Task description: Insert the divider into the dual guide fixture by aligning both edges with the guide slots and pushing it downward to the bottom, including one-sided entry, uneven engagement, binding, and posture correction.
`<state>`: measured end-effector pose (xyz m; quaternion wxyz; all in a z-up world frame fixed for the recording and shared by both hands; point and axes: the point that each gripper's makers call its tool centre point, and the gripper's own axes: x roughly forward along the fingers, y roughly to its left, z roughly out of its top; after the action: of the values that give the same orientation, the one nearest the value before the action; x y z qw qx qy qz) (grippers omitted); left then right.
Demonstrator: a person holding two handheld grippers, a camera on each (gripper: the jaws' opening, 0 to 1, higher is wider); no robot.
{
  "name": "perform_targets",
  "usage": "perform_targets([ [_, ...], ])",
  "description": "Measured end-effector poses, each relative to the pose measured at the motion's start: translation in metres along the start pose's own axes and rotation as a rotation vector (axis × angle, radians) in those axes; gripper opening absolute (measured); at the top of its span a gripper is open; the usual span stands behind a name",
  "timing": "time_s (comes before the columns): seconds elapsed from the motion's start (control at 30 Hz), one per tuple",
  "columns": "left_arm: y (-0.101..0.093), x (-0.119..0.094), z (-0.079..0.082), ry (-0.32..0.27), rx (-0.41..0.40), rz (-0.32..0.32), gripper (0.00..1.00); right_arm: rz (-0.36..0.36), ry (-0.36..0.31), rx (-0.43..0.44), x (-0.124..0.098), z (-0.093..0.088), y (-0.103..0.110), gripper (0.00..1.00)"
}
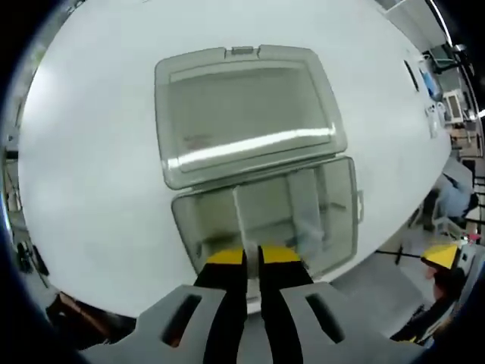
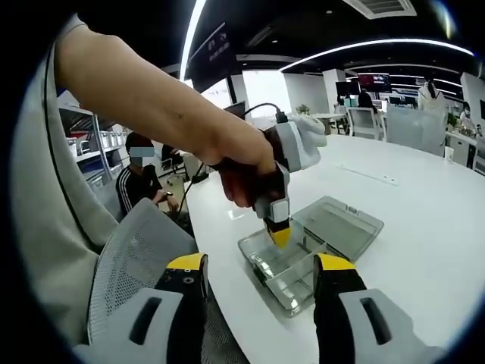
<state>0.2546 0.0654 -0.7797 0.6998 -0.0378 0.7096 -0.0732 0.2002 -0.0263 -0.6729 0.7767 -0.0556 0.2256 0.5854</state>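
A clear plastic box [image 1: 337, 220] stands on the white table [image 1: 91, 152] with its lid [image 1: 242, 106] folded open behind it. Upright clear dividers stand inside it. My left gripper [image 1: 252, 258] is down at the box's near wall, jaws almost together on the top edge of a thin clear divider [image 1: 240, 216] that runs away from the tips. In the right gripper view a hand holds that left gripper [image 2: 280, 236] tip-down in the box [image 2: 299, 284]. My right gripper [image 2: 260, 269] hangs back from the table edge, jaws wide apart with nothing between them.
A grey mesh chair [image 2: 136, 258] is just below my right gripper at the table's edge. A person [image 2: 140, 182] sits at the back left. The open lid [image 2: 341, 224] lies flat beyond the box. More desks and chairs [image 2: 364, 117] stand far behind.
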Motion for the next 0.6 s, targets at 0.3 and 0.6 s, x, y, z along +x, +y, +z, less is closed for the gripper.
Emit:
perform_targets([
  [0.3,0.0003,0.0018,0.0002,0.012,0.043,0.026,0.02,-0.003,0.006,-0.001,-0.0011,-0.0014,-0.0009,0.53],
  [0.6,-0.0011,0.006,0.0009,0.029,0.107,0.072,0.02,-0.002,0.009,0.002,-0.0008,-0.0025,-0.0014,0.53],
])
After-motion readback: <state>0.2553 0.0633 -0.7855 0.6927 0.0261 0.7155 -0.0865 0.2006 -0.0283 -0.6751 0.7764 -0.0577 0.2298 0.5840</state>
